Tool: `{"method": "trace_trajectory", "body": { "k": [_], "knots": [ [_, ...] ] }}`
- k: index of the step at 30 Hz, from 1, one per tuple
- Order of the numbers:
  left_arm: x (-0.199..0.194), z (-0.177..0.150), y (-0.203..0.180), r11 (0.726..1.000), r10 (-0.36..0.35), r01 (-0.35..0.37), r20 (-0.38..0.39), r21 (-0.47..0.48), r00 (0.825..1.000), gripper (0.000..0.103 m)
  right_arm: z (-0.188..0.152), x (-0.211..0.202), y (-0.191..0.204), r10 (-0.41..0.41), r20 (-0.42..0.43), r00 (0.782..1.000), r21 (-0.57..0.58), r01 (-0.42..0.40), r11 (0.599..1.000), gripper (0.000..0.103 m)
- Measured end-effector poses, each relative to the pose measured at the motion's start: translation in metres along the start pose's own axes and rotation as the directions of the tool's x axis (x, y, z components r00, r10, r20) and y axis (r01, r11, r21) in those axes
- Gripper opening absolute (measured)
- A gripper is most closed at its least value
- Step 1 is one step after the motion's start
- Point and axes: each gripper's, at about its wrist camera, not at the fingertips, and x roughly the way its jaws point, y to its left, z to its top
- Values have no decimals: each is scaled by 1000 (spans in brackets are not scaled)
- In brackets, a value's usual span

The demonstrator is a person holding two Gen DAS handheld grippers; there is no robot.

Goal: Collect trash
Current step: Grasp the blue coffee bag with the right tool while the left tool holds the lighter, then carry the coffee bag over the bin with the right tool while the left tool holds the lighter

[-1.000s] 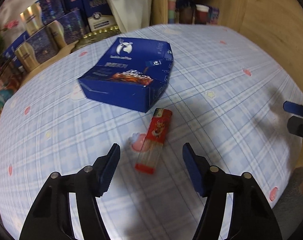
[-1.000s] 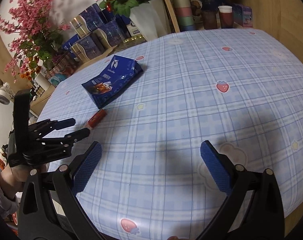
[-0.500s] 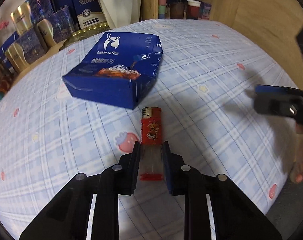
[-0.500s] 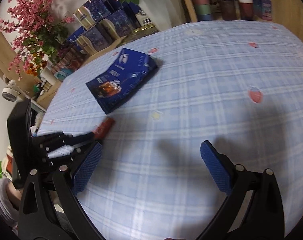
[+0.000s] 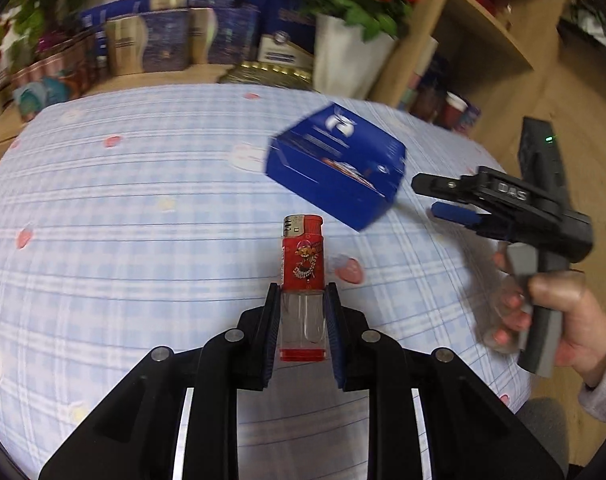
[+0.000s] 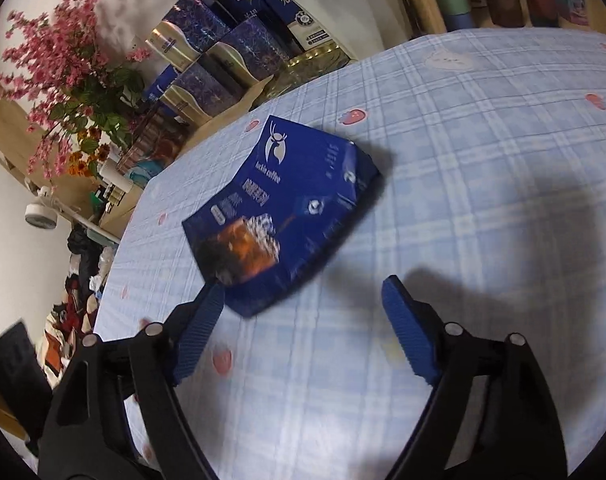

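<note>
The left hand-held gripper (image 5: 301, 322) is clamped on the lighter's (image 5: 303, 276) clear lower half, its red top jutting ahead of the pads, over the counter (image 5: 123, 240). The right hand-held gripper (image 6: 303, 312) has just been closing but stands wide, nothing pressed; the box (image 6: 279, 212) lies just ahead, one corner beside its left pad. The box looks light, stiff cardboard, likely crushable, and best gripped across its narrow sides. The lighter is hard and slick. Open cloth surrounds both; the counter edge is near.
</note>
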Motion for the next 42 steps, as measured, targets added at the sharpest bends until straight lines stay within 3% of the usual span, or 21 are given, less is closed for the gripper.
{"method": "trace_trajectory", "body": {
  "k": [6, 12, 13, 15, 16, 22, 28, 35, 42],
  "knots": [
    [-22, -1, 24, 997, 14, -11, 41, -70, 999, 22, 14, 27, 1, -8, 24, 1000, 48, 7, 999, 71],
    [-34, -7, 31, 997, 24, -19, 65, -78, 998, 22, 22, 39, 1, -19, 76, 997, 78, 13, 997, 67],
    [-35, -8, 32, 996, 22, -16, 66, -83, 998, 22, 23, 40, 0, -24, 82, 996, 83, 17, 996, 63],
    [-37, -11, 33, 996, 19, -13, 69, -92, 997, 22, 24, 41, -2, -45, 85, 995, 99, 36, 994, 44],
    [-38, -12, 33, 995, 19, -12, 69, -94, 997, 22, 25, 43, -5, -45, 67, 997, 115, 37, 993, 27],
    [-47, -19, 34, 995, 22, -14, 76, -101, 997, 22, 21, 23, -11, 83, 100, 991, 196, -101, 975, 17],
    [-58, -21, 31, 995, 18, -8, 92, -102, 996, 22, 27, -20, 12, 101, 151, 983, 98, -116, 988, 15],
    [-76, -25, 17, 995, 0, 11, 119, -94, 993, 22, 30, -86, 40, 62, 188, 980, -82, -47, 996, 15],
    [-96, -33, 4, 996, -22, 35, 143, -84, 989, 22, 10, -133, 49, 21, 173, 985, -172, 10, 985, 15]
  ]
}}
